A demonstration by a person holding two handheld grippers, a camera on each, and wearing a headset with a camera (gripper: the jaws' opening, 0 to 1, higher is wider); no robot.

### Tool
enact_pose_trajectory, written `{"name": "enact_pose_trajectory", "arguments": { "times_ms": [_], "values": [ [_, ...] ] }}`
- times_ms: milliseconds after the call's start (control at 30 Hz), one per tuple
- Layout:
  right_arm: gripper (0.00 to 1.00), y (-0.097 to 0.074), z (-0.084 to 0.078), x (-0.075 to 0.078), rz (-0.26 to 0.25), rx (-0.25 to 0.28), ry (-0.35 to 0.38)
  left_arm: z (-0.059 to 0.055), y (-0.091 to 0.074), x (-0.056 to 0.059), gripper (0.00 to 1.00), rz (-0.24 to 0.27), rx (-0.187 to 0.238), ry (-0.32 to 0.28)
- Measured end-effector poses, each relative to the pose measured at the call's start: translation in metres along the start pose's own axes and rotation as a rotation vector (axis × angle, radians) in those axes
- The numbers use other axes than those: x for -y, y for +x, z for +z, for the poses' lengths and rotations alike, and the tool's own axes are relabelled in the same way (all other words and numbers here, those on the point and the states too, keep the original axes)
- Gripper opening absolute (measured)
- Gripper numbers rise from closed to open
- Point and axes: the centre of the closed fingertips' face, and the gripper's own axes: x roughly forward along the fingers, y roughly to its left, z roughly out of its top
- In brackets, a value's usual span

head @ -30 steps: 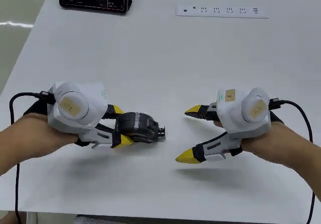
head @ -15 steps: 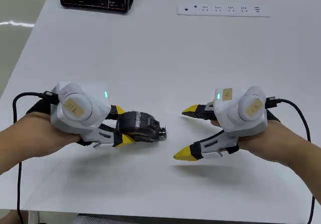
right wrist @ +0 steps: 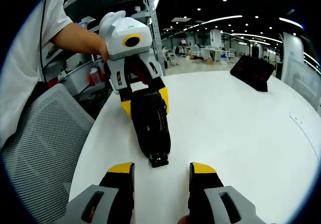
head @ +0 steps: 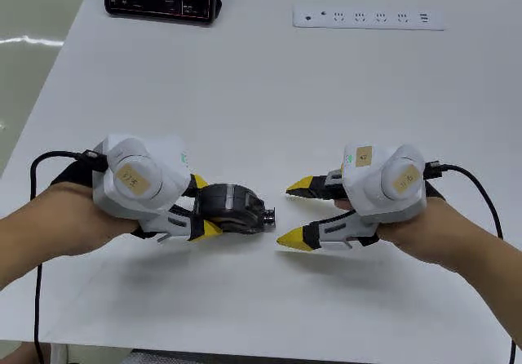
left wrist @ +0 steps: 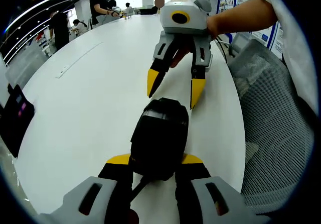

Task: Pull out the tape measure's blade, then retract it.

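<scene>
Right gripper (head: 290, 213) has moved left, jaws apart, toward the tape measure (head: 232, 207) clamped in the left gripper (head: 204, 206); misaligned, it could miss the small hook (head: 267, 214).

White-shelled, yellow-tipped hand-held grippers (head: 204, 206) (head: 290, 213) with black cables (head: 481, 197).

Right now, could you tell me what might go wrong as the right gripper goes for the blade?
The hook at the tape measure's end is small, and the open right gripper sits just short of it; shutting off-centre could miss it or nudge the tape measure. The left gripper pinches only its rear, so a pull might twist or free it.
</scene>
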Motion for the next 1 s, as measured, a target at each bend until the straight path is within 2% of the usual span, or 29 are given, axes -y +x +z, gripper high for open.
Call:
{"name": "enact_pose_trajectory", "arguments": {
  "times_ms": [467,1000],
  "values": [
    [0.20,0.014,0.004,-0.003,0.029,0.007,-0.078,-0.001,0.001,0.000,0.27,-0.005,-0.016,0.015],
    [0.12,0.020,0.004,-0.006,0.037,0.007,-0.124,0.000,0.001,0.001,0.27,-0.011,-0.017,0.022]
  ]
}}
